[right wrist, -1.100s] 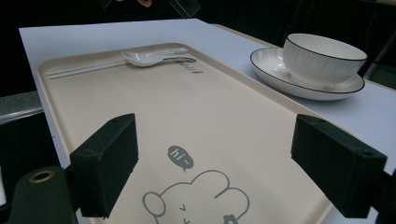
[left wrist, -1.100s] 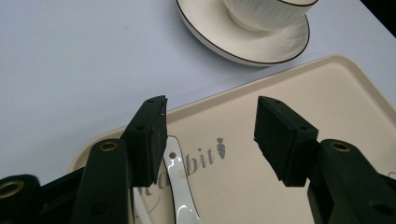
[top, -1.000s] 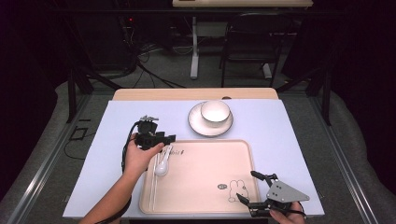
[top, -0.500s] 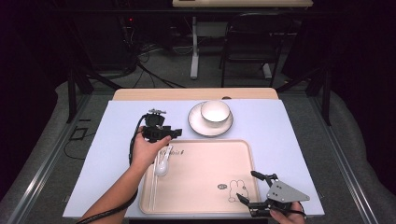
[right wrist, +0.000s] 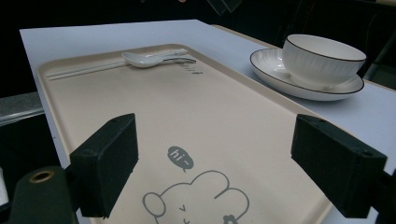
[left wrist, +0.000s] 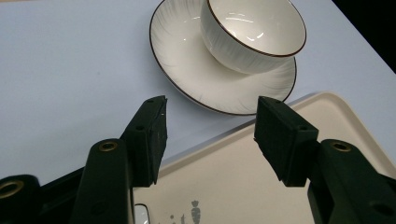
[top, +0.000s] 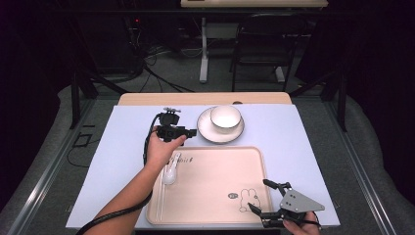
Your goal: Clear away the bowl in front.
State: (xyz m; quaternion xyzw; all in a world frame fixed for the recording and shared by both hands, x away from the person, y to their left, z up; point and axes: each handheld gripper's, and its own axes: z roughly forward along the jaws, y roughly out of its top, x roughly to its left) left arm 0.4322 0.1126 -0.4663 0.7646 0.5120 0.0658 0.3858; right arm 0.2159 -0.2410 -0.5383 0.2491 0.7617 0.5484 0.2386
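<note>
Left tongs (top: 192, 132): I held them wide open and empty, aimed at the saucer (left wrist: 187, 70), probably to take its rim.
Right tongs (top: 261, 196): open, empty, parked low over the tray (top: 215, 171).
Bowl (top: 225, 117): on the saucer, on the bench (top: 112, 147).

White bowl (left wrist: 254, 35) on saucer (left wrist: 187, 60), tray (left wrist: 233, 186) corner below, left claw (left wrist: 210, 135) spread apart.
</note>
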